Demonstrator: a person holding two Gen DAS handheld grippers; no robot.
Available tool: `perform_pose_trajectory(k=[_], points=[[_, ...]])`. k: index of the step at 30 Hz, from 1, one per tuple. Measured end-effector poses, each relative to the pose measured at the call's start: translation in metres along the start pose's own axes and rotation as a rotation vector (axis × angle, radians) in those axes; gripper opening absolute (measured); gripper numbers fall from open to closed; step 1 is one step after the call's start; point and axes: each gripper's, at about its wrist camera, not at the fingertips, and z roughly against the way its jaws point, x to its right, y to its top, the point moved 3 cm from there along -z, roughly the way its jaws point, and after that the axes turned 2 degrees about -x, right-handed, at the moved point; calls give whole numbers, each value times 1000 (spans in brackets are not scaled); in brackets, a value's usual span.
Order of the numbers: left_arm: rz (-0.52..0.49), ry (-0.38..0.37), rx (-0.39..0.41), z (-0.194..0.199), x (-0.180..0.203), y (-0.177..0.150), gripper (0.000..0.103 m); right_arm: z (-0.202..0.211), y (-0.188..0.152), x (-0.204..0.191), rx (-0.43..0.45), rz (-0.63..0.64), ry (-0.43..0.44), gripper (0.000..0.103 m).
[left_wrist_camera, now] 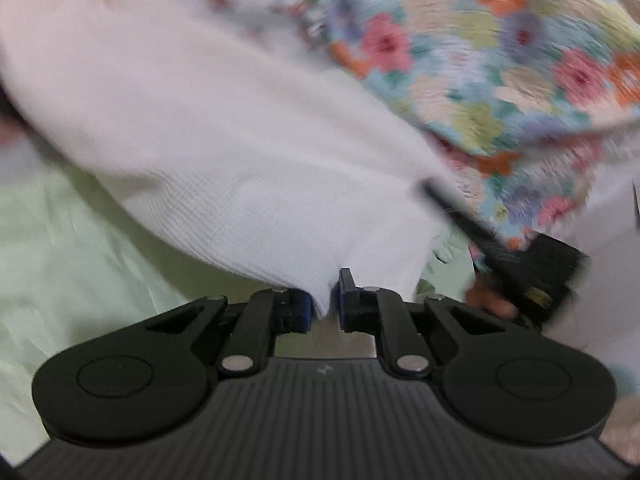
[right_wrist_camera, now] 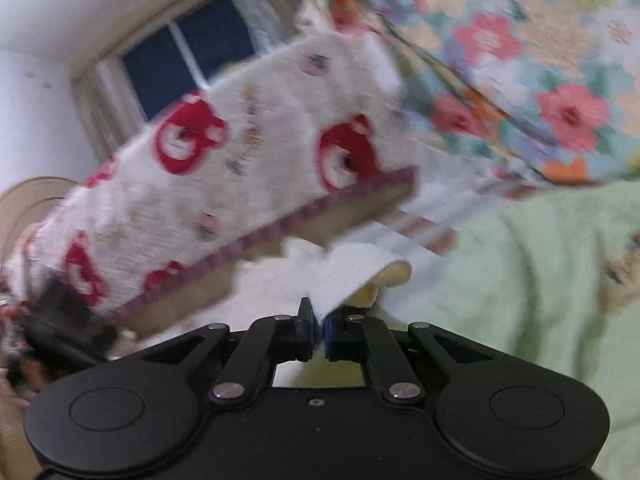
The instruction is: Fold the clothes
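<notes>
A white waffle-knit garment (left_wrist_camera: 208, 128) fills the left wrist view, lifted off the pale green sheet (left_wrist_camera: 60, 248). My left gripper (left_wrist_camera: 325, 300) is shut on a corner of its hem. In the right wrist view my right gripper (right_wrist_camera: 319, 326) is shut on another edge of the same white garment (right_wrist_camera: 352, 276), whose fleecy yellowish lining shows beside the fingers. The other gripper (left_wrist_camera: 532, 272) appears at the right of the left wrist view, blurred, with fingers of a hand under it.
A floral quilt (left_wrist_camera: 500, 60) lies behind the garment, seen also as the floral quilt (right_wrist_camera: 520, 60) at upper right. A white blanket with red bear prints (right_wrist_camera: 224, 188) hangs at the left. A dark window (right_wrist_camera: 188, 52) is behind it. The green sheet (right_wrist_camera: 540, 280) spreads right.
</notes>
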Motion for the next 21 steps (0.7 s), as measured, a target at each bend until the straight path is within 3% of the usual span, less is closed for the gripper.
perform_pose_trajectory(k=[2, 5, 8, 11, 14, 16, 18, 20, 21], points=[[36, 42, -83, -12, -12, -7, 11, -19, -26, 18, -100, -41, -101, 6], [10, 228, -263, -48, -27, -25, 12, -24, -41, 22, -128, -8, -167, 6], [-134, 364, -375, -68, -24, -41, 19, -21, -37, 32, -117, -79, -111, 7], [-147, 334, -255, -51, -21, -32, 25, -24, -36, 35, -121, -112, -70, 14], [-275, 357, -82, -30, -2, -17, 25, -30, -39, 38, -139, -192, -12, 24], [-400, 355, -11, -24, 16, -13, 35, -36, -44, 37, -179, -210, 16, 52], [-524, 347, 2, -25, 32, -11, 48, -43, -50, 35, -220, -225, 41, 54], [-656, 359, -46, -34, 47, -16, 49, -49, -55, 33, -262, -240, 67, 55], [-725, 373, -82, -39, 52, -22, 49, -53, -58, 32, -283, -247, 79, 49]])
